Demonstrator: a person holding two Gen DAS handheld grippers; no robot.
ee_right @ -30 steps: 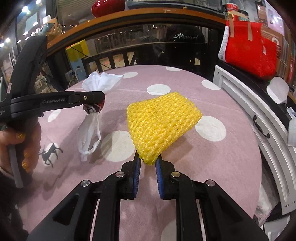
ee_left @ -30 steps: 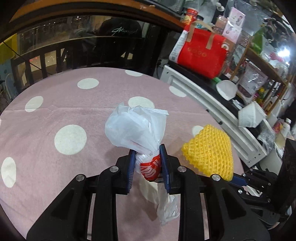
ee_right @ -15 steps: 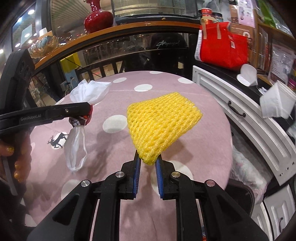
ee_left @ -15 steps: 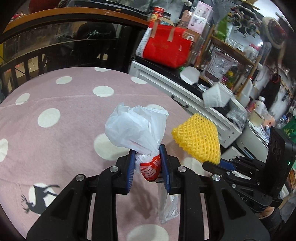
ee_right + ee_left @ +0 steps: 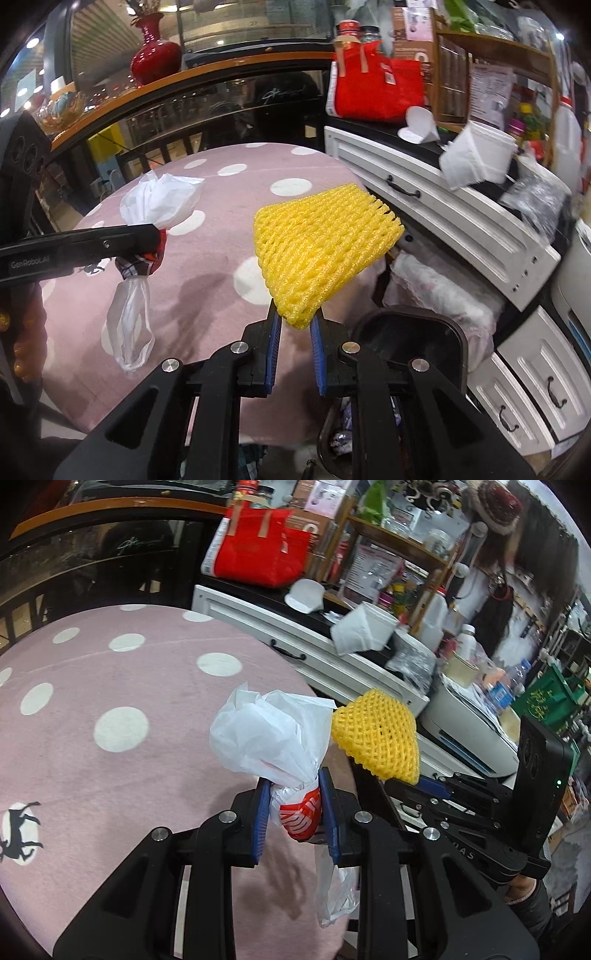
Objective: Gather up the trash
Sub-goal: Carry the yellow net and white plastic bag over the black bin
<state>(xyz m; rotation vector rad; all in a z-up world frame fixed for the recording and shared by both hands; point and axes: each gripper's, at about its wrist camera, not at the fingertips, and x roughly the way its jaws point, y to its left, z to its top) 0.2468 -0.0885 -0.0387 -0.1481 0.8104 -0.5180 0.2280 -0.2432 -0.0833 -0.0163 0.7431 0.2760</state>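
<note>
The left hand-held gripper [image 5: 295, 814] was squeezed tight on a crumpled white plastic bag with a red printed patch [image 5: 275, 746]. The right hand-held gripper [image 5: 295, 325] was pinched shut on the narrow tip of a yellow foam fruit net shaped like a wedge [image 5: 321, 254]. Both bits of trash were up in the air, off the round pink desk with white dots [image 5: 110, 664].

So the picking up looked done. The dropping looked left to do. A dark bin with a rounded rim [image 5: 413, 332] sat just below and to the right of the right hand-held gripper, beside the desk edge. Nothing was in it from these two yet, as far as I could see.

The net's long way ran straight out from the right hand-held gripper, tip held in the jaws and wide open end pointing away. The bag stood up and down through the left hand-held gripper, with the puffy top above and a thin tail hanging below.
</note>
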